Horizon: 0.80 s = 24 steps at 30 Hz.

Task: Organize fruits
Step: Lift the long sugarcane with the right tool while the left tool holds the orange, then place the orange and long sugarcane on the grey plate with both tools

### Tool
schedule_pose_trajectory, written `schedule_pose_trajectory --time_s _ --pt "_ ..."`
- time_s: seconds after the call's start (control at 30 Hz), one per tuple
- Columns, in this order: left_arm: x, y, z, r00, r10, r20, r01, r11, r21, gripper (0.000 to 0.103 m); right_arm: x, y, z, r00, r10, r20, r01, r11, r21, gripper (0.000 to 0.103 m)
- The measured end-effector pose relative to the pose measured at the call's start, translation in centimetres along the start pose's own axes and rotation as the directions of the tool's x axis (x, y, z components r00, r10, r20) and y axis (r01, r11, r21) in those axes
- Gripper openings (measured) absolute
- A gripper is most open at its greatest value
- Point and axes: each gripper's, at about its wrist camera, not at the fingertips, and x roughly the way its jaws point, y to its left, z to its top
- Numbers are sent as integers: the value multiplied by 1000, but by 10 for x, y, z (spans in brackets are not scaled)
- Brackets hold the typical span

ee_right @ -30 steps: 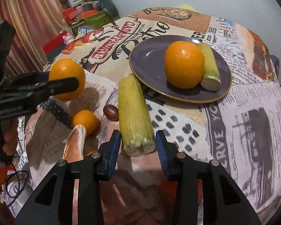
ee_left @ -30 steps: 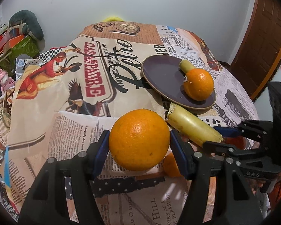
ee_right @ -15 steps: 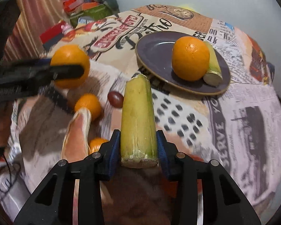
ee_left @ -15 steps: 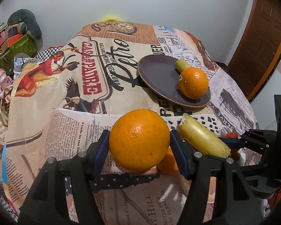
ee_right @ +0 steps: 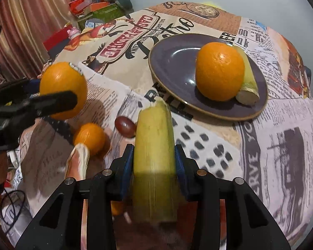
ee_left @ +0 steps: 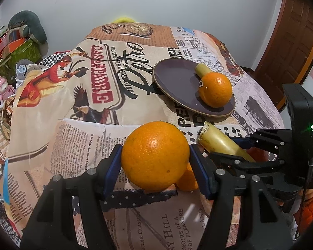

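Left wrist view: left gripper [ee_left: 155, 159] clamped on large orange [ee_left: 155, 156], raised above tabletop [ee_left: 77, 145]. Right gripper [ee_right: 154, 162] clamped on yellow-green stalk piece [ee_right: 154, 148]; ahead of it, purple plate [ee_right: 173, 62] bearing second orange [ee_right: 219, 70] and another stalk piece [ee_right: 247, 77].

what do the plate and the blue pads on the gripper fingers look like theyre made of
Plate: probably glazed ceramic or stoneware. The dark purple face is glossy with a bright highlight, and the rim looks bare and tan.

Blue pads on the left gripper, which is shut on an orange: they look like matte rubber or soft plastic, with no shine. Which of the two, the look leaves open.
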Motion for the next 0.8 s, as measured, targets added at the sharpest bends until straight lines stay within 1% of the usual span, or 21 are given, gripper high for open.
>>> schedule_pose_trajectory --time_s 0.17,0.27,0.37,0.47,0.6,0.8 --pt "-3 -3 5 1000 -2 12 2 1000 8 63 -9 2 -7 999 -18 32 18 1000 -1 35" --pt "-9 -7 11 999 -5 32 4 1000 17 63 -23 -3 -10 998 -21 62 19 999 34 35" --pt "-16 -12 19 998 -13 59 11 1000 28 63 -42 -9 -8 993 -52 106 46 997 58 35" --pt "-22 -17 28 996 -18 86 15 999 42 63 -65 -16 -1 984 -77 163 64 994 85 35" --pt "-26 -21 40 993 -26 113 20 998 53 63 -86 -19 11 969 -117 218 100 991 89 35" --pt "-23 -28 62 989 -37 146 29 998 60 63 -102 -26 27 944 -169 282 147 984 99 35"
